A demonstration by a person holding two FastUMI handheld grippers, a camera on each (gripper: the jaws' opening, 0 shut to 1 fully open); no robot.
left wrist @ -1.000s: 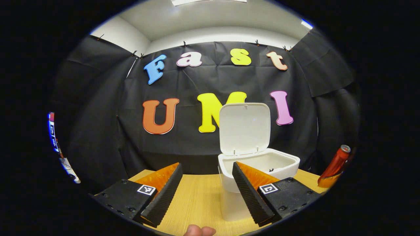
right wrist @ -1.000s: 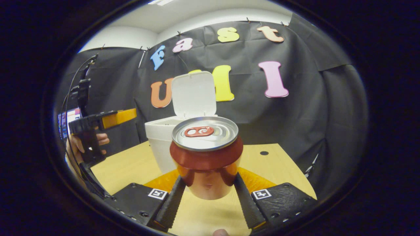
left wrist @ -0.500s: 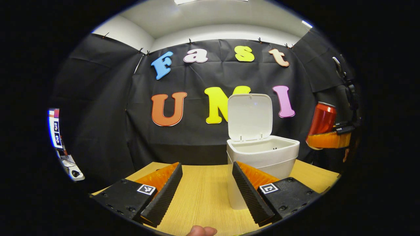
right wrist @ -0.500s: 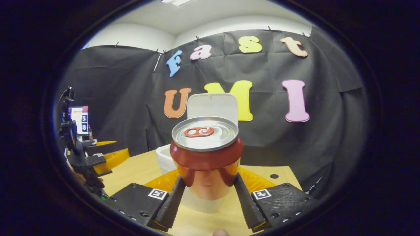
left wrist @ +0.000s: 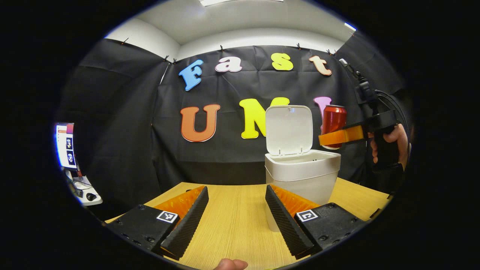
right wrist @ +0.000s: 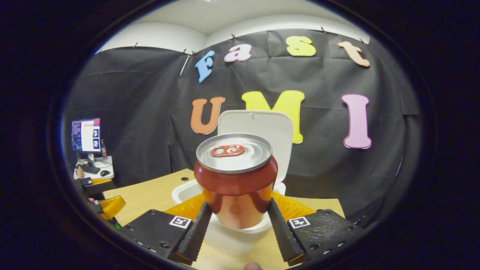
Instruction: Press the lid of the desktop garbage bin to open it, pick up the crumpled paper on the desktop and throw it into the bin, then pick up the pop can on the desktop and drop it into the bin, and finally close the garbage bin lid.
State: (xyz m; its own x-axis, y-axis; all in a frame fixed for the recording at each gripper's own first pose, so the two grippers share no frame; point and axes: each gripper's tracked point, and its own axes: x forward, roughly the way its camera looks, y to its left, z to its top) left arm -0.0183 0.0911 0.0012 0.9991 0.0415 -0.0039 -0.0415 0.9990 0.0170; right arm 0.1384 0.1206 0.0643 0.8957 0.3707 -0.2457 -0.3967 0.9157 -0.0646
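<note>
Step in hand looks like the can drop: right gripper clamps the pop can upright, 1 finger pressed on each side of its lower body, silver top and pull tab facing the camera. In the right gripper view the can sits in front of and above the bin, whose white rim shows just under it, with the lid standing open behind. The left gripper view gives the side angle: the can is held up in the air at about lid height, above and toward the far side of the bin, with a hand on the right gripper's handle. Left gripper is spread wide with nothing between its 2 fingers, low over the wooden desktop, near the bin's front. No crumpled paper seen on the desktop; bin inside is hidden, so I'd guess that step is done but cannot confirm. Next move, as I judge it: bring the can squarely over the opening, lower a bit, let go so it falls inside without clipping the rim or lid, then push the lid down. A monitor sits on a side desk at far left
</note>
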